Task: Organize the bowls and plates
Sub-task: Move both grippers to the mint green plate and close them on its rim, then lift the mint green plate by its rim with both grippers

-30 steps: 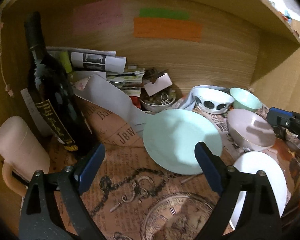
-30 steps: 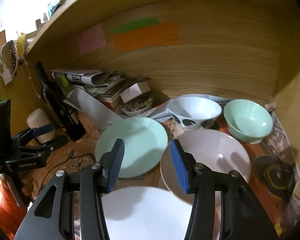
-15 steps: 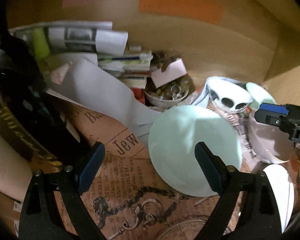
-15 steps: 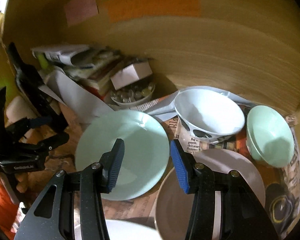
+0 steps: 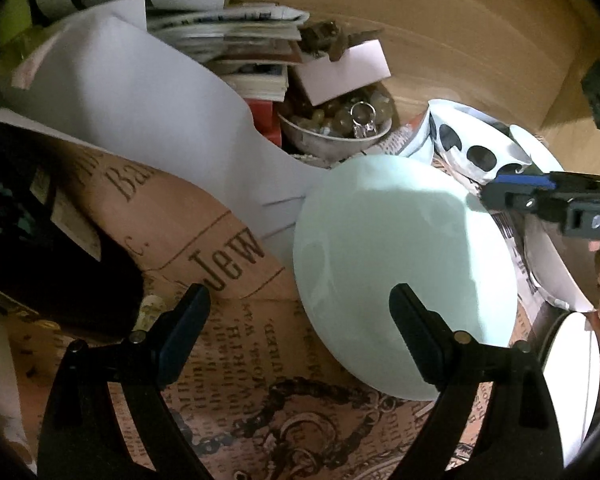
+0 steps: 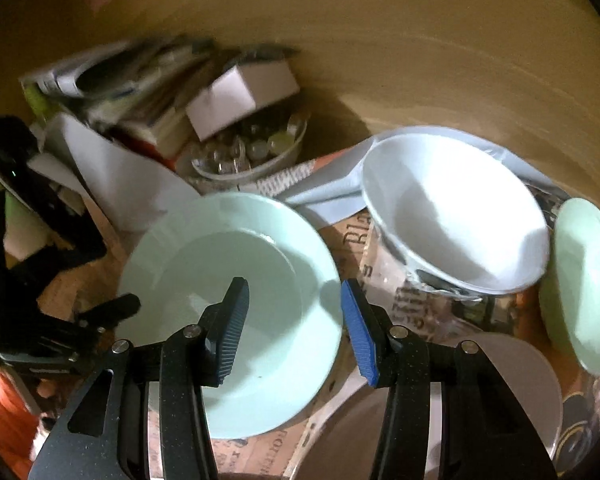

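A pale green plate (image 5: pixel 400 264) (image 6: pixel 236 300) lies on the printed paper of the shelf floor. My left gripper (image 5: pixel 300 324) is open, its right finger over the plate's near left rim. My right gripper (image 6: pixel 296 316) is open, its jaws straddling the plate's right rim. A white bowl with black spots (image 5: pixel 472 148) (image 6: pixel 456 216) stands behind the plate. A small green bowl (image 6: pixel 584 284) is at far right. A pinkish-grey bowl (image 6: pixel 420 420) and a white plate (image 5: pixel 572 380) lie nearest.
A dark wine bottle (image 5: pixel 40 240) stands at left. Stacked papers and books (image 5: pixel 228 44) and a bowl of trinkets (image 5: pixel 340 124) fill the back. A wooden back wall (image 6: pixel 420 60) closes the shelf.
Both grippers have moved forward and down toward the green plate. The right gripper's jaws now sit at its right rim; the left gripper is over its left side.
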{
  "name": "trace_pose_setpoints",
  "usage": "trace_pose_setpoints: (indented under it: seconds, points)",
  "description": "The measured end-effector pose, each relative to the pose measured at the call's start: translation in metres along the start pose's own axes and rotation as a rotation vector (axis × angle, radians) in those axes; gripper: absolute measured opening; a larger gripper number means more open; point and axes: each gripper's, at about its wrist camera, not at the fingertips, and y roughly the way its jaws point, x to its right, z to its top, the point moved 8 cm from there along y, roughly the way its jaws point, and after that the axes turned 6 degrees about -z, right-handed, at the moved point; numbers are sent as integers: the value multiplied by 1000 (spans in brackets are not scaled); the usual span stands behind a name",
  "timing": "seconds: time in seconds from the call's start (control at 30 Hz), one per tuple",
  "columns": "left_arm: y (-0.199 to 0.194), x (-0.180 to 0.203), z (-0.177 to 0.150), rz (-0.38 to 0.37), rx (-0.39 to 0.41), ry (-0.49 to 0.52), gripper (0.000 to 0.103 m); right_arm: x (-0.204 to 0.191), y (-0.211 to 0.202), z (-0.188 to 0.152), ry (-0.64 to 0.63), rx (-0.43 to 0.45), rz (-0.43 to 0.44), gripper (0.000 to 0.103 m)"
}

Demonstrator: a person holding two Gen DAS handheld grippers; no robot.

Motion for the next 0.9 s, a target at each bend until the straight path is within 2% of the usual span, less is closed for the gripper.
trace_pose_setpoints:
  seconds: [0.13,0.33,0.4,0.5,0.63,0.8,0.9]
  points:
    - [3,1,-4,-24,-13,-8,89,-2,9,-1,-29,-50,-30,44]
    - [1,8,-11,-34,-18,23,73,-5,17,0,-54,-84,-64,44]
    - [3,11,-15,-52,-40,32,65,-7,19,1,-60,-87,-71,44]
    - [5,16,-19,-51,-52,45,61,-7,21,3,-46,-90,-73,44]
    - [7,22,-22,-78,-66,49,56,-8,24,6,-44,-97,-83,40]
    - [8,30,-25,-90,-70,69,41,-7,27,10,-73,-111,-105,39]
    - [11,31,-23,-98,-73,62,39,-3,28,14,-67,-106,-97,34]
